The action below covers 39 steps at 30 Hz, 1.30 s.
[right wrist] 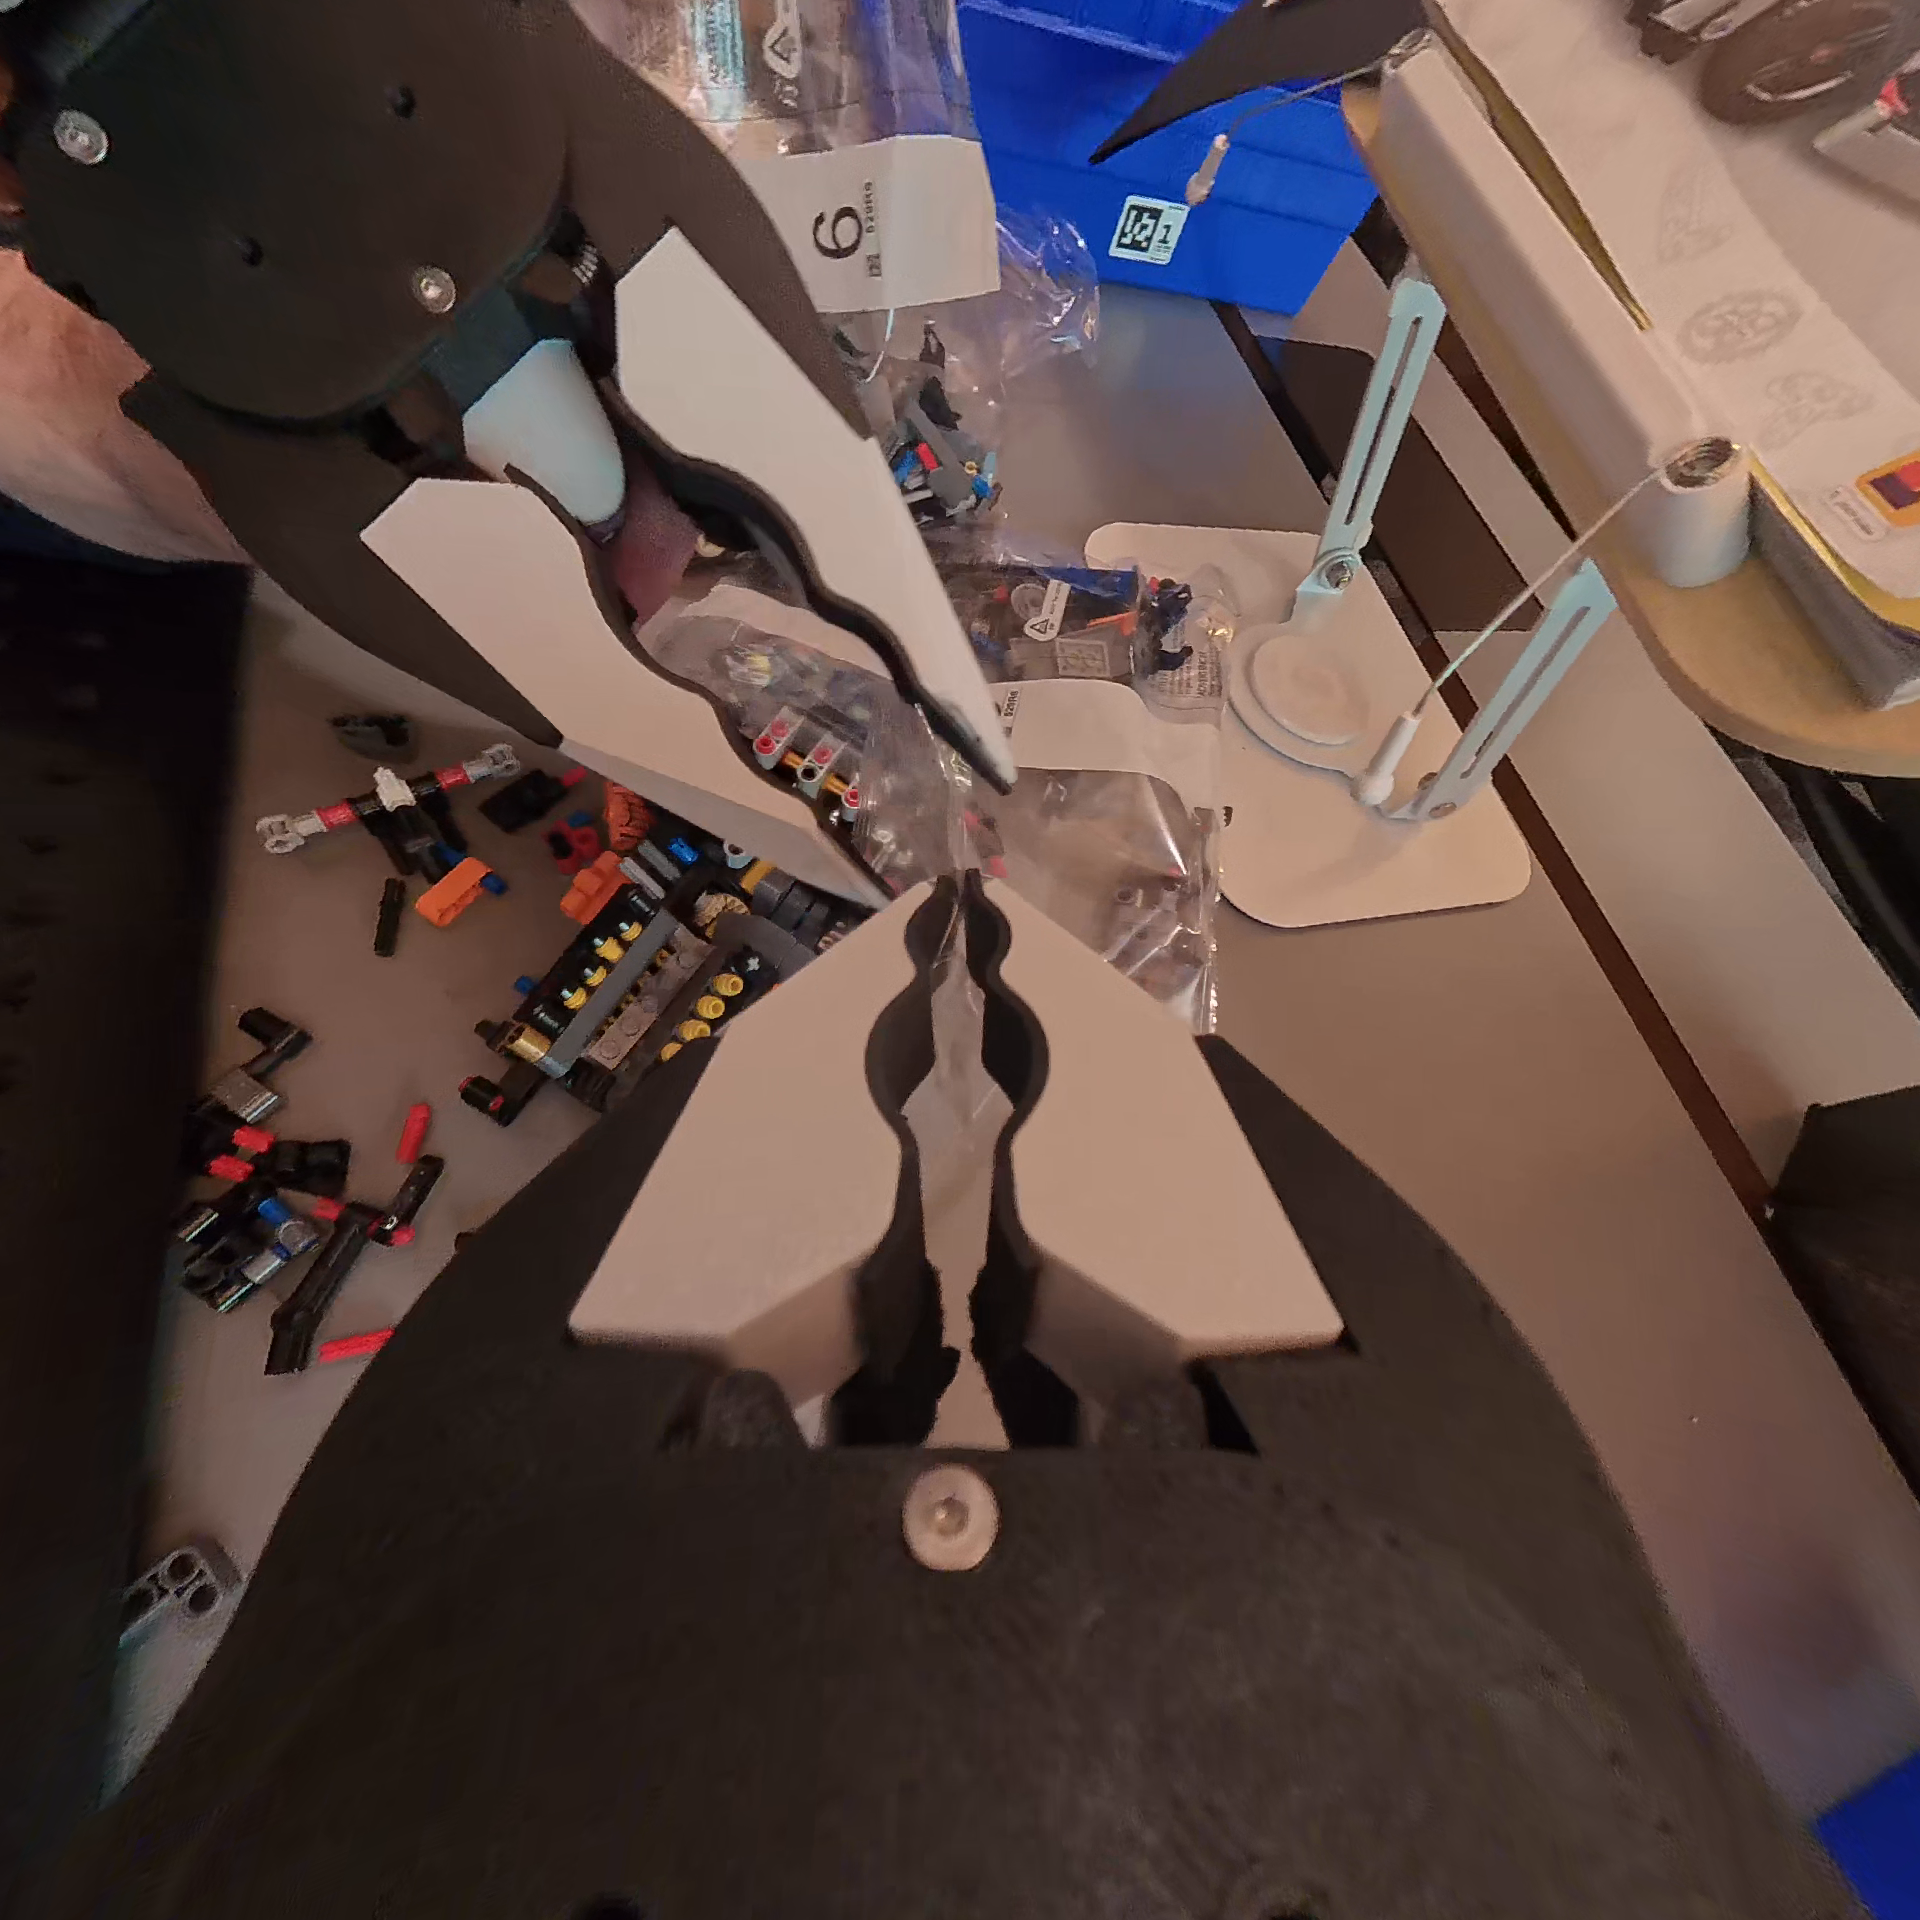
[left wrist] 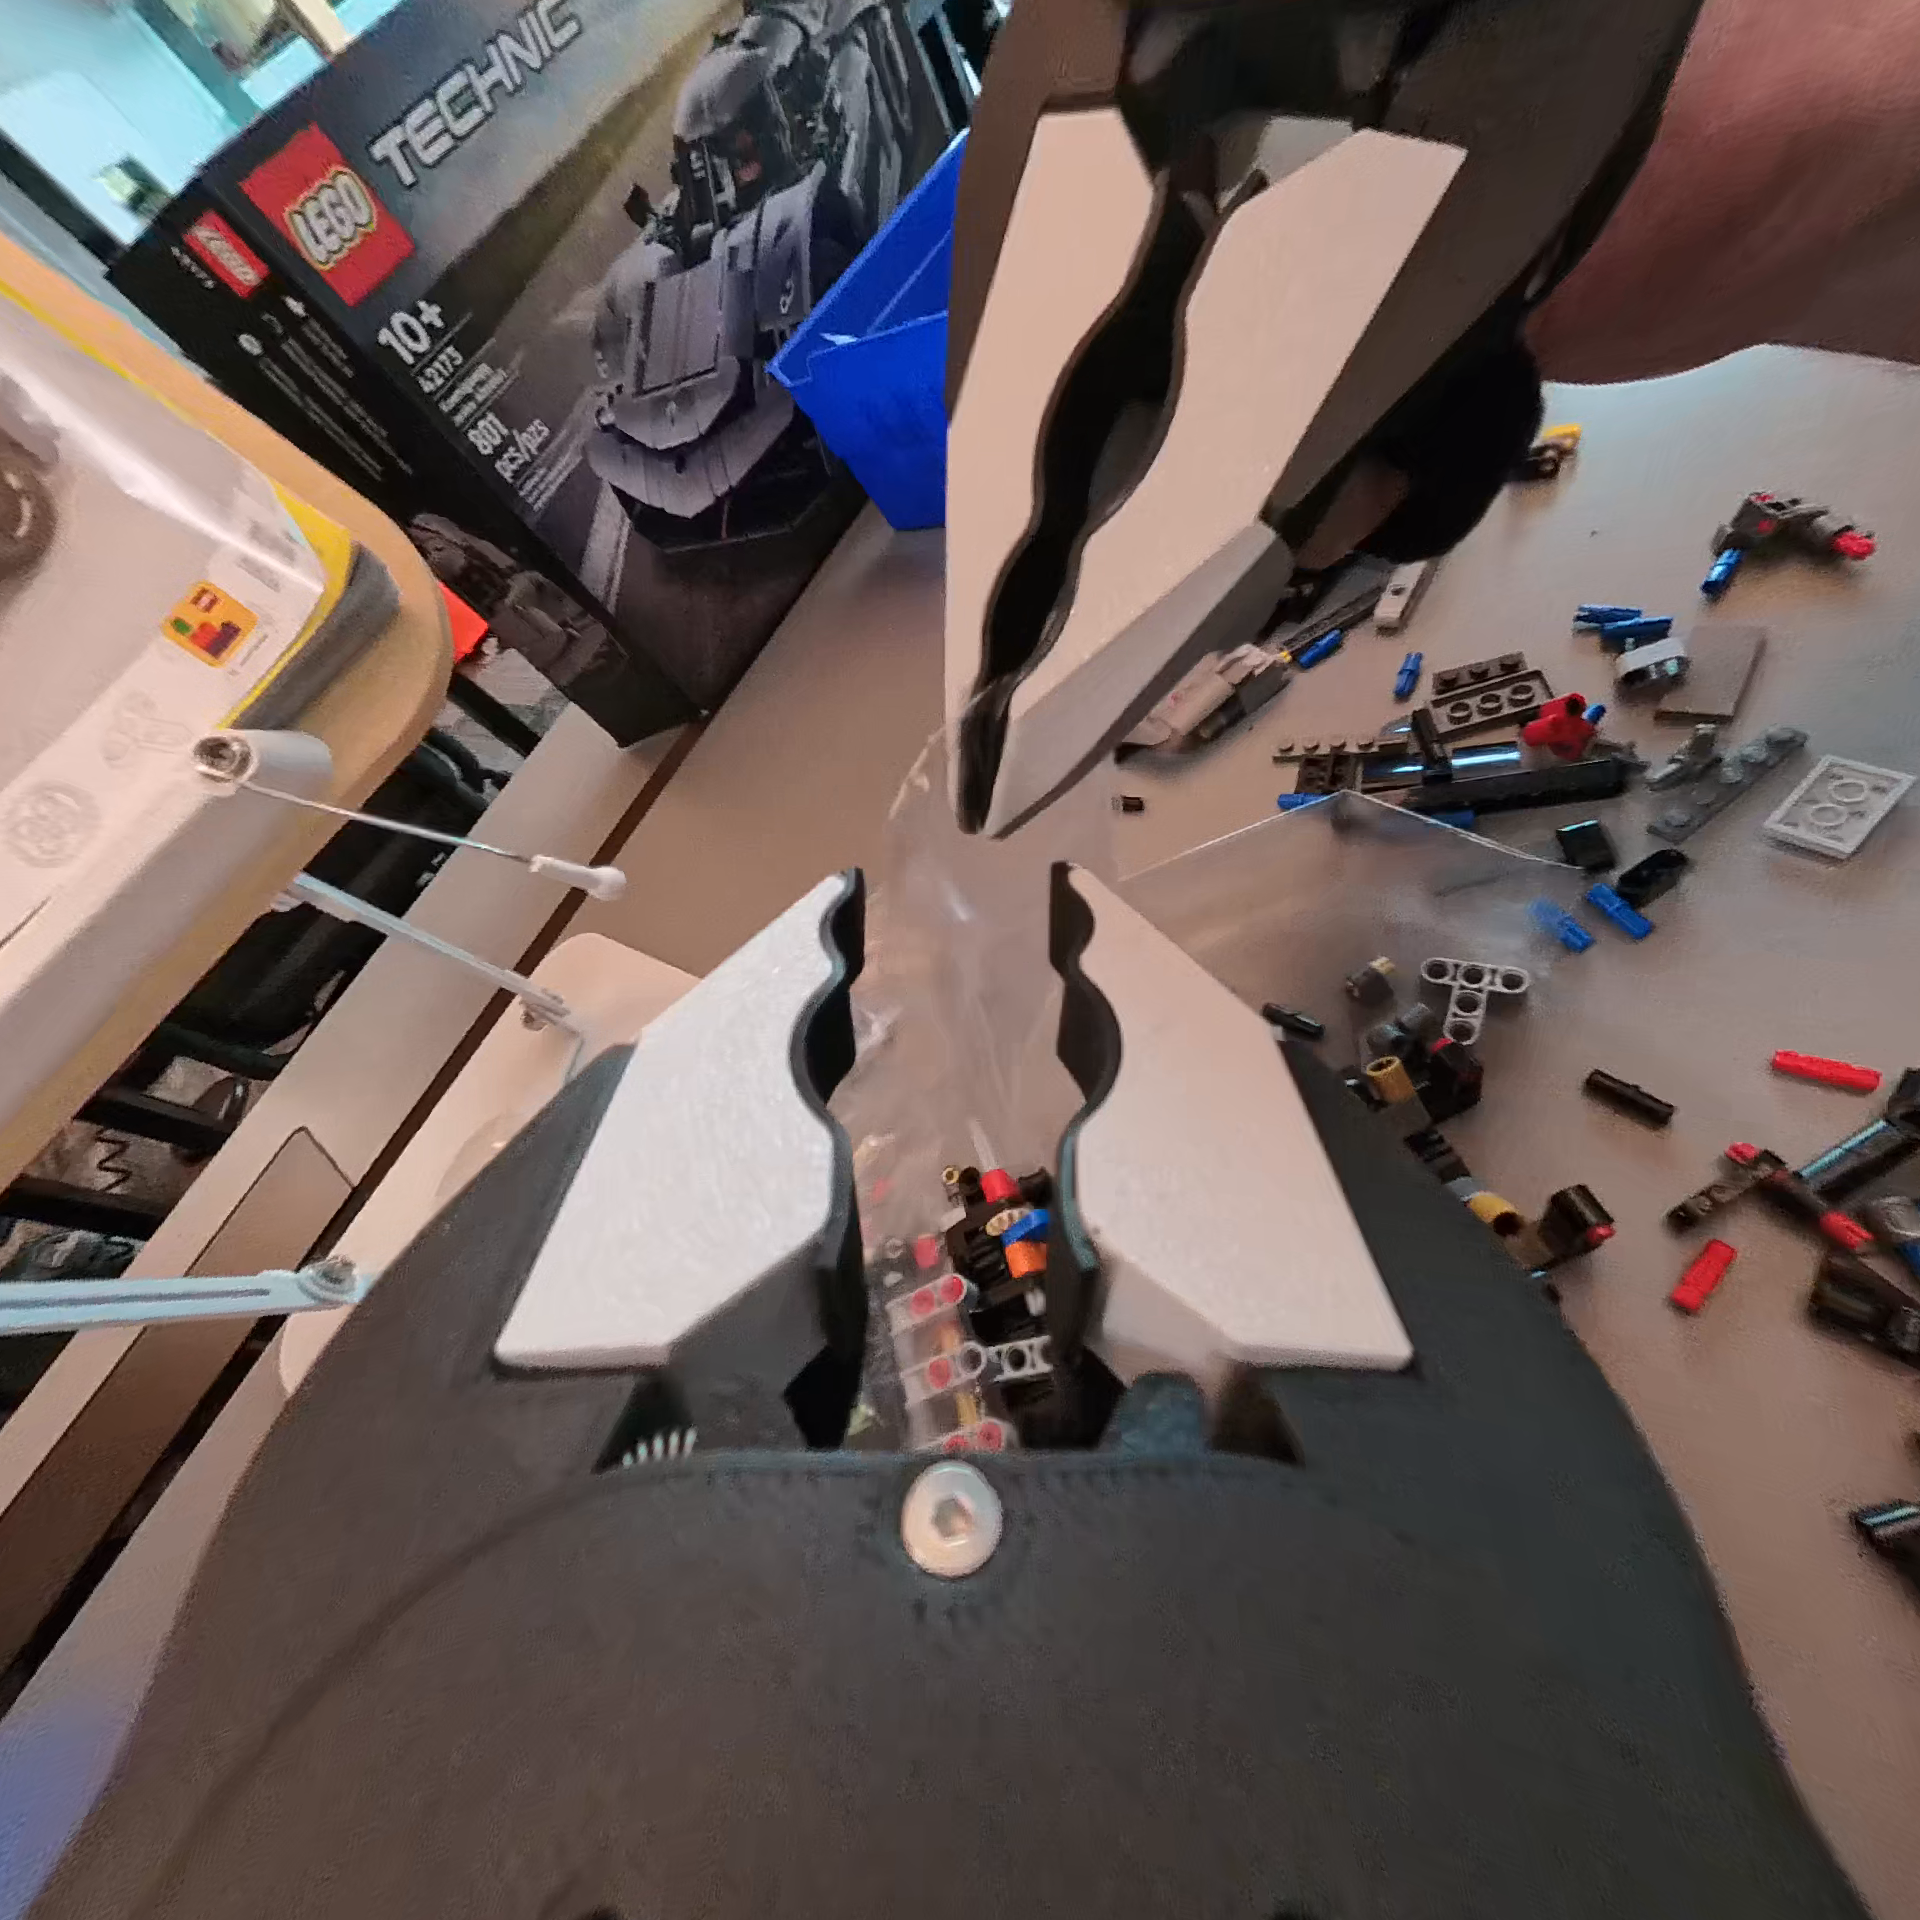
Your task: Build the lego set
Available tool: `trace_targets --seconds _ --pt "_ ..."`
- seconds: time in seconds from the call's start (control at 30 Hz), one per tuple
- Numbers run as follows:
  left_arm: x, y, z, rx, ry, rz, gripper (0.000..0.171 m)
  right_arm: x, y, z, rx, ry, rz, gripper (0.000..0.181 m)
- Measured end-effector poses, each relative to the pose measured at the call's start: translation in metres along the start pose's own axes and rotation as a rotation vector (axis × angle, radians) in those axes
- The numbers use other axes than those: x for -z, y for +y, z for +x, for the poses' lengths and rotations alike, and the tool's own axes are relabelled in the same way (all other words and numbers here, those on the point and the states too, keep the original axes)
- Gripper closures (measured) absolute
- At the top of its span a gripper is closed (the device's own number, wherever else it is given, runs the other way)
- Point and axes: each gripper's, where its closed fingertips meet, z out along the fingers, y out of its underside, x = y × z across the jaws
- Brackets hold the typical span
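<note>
Progress early: right hand-held gripper (right wrist: pixel 958 883) pinched on clear parts bag (right wrist: pixel 1039 831), left hand-held gripper (left wrist: pixel 956 883) agape around it, loose bricks (left wrist: pixel 1558 727) at 3 o'clock on desk (left wrist: pixel 1351 1558), small subassemblies only.

**Layout about the left claw.** A clear plastic bag of small building pieces (left wrist: pixel 940 997) lies between the parted fingers of the left claw (left wrist: pixel 958 899). The bag's top edge is pinched in the tips of the right claw (left wrist: pixel 977 800), which points back from ahead. To the right of both claws, loose multicoloured plastic pieces (left wrist: pixel 1507 727) lie scattered on the grey tabletop (left wrist: pixel 769 748). Ahead and to the left stands the dark cardboard set box (left wrist: pixel 499 395), with the blue plastic bin (left wrist: pixel 883 353) just right of it. At far left, a white metal stand (left wrist: pixel 623 977) bears the paper instruction booklet (left wrist: pixel 114 623).
</note>
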Motion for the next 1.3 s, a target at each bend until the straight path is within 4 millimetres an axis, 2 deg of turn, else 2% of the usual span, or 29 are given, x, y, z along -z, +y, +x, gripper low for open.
trace_targets --seconds 0.07,0.13,0.17,0.23,0.33,0.5,0.6,1.13,1.3 --pt "-0.001 -0.001 0.004 -0.006 0.015 0.003 0.14 -0.001 -0.002 -0.006 0.021 -0.022 0.001 0.181" --pt "0.0 -0.001 0.009 -0.046 0.03 0.0 0.169 -0.002 -0.004 -0.01 0.044 -0.032 0.009 0.181" --pt "-0.001 0.001 0.01 -0.051 0.034 -0.01 0.171 -0.002 -0.005 -0.009 0.049 -0.02 0.015 0.181" --pt "-0.003 0.007 0.011 -0.032 0.047 -0.038 0.171 0.001 -0.008 -0.004 0.039 0.004 0.034 0.173" --pt "-0.001 0.004 0.009 0.019 0.066 -0.006 0.171 0.012 -0.015 0.004 -0.012 0.018 0.088 0.167" --pt "0.004 -0.006 0.009 0.103 0.114 0.062 0.171 0.024 -0.017 0.014 -0.069 0.033 0.127 0.171" --pt "0.005 -0.007 0.009 0.108 0.119 0.072 0.171 0.025 -0.015 0.018 -0.08 0.051 0.121 0.181" --pt "0.014 -0.019 0.012 0.205 0.207 0.15 0.171 0.038 -0.022 0.023 -0.133 0.036 0.187 0.181" --pt "0.013 -0.018 0.012 0.211 0.202 0.143 0.171 0.04 -0.029 0.016 -0.158 -0.028 0.231 0.168"
